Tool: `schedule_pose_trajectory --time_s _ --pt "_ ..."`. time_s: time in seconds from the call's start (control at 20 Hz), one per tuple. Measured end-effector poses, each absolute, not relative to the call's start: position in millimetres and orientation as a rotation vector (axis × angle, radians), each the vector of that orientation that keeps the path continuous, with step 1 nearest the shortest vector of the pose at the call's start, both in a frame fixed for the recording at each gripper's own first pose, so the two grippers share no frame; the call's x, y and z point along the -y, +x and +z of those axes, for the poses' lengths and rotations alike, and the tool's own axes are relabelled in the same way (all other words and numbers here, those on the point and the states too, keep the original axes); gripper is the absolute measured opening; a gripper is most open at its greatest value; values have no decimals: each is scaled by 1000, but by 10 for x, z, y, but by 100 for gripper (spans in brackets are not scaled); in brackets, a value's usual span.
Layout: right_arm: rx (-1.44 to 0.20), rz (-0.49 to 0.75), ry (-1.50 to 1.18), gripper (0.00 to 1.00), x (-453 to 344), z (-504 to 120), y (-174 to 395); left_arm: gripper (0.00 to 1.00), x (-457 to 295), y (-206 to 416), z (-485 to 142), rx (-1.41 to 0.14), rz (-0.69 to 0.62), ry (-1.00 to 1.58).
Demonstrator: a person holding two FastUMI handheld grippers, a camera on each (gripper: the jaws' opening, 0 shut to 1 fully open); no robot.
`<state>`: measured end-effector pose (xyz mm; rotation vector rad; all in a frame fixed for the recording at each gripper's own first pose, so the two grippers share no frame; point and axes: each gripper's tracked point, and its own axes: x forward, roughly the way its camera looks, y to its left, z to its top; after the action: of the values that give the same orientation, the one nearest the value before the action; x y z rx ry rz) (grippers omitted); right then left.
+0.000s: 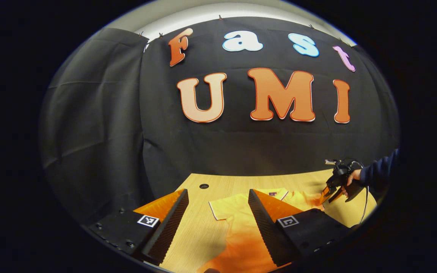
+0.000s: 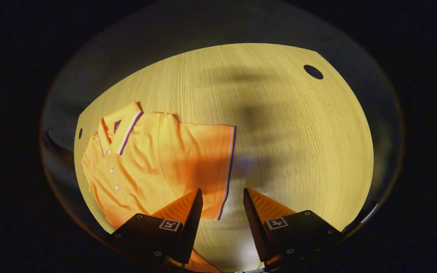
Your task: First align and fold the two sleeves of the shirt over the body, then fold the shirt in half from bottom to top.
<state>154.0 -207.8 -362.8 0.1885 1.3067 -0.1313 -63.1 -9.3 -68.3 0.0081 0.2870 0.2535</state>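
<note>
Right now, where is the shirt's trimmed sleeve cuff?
In the right gripper view, the sleeve cuff lies flat on the wooden table, just ahead of the open right hand-held gripper, right of the collar.

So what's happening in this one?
A person with a gripper in each hand is about to fold an orange shirt lying flat on a wooden table. The right gripper hangs open over the sleeve hem. The left gripper is open too, holding nothing. No fold is made yet.
</note>
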Motion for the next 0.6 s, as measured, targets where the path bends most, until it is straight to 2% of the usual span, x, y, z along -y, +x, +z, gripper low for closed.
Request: schedule_pose_trajectory --time_s 0.15,0.2,0.25,0.4,0.5,0.55,0.6 --pt "-1283 -133 154 66 2089 -3663 1653 97 144 -704 -694 -300 252 29" --pt "-1281 -168 156 65 2114 -3697 1697 97 154 -744 -733 -311 254 28" --pt "-1294 -188 167 42 2101 -3729 1676 97 157 -765 -752 -320 256 27" --pt "-1343 -142 188 29 1970 -3791 1638 96 121 -830 -743 -326 273 37" --pt "-1330 -139 166 28 1992 -3781 1677 97 118 -851 -758 -335 278 37" --pt "-1333 -160 174 33 2016 -3806 1673 96 123 -863 -762 -338 278 32" --pt "-1330 -163 176 23 2009 -3801 1672 96 128 -865 -804 -344 277 23"
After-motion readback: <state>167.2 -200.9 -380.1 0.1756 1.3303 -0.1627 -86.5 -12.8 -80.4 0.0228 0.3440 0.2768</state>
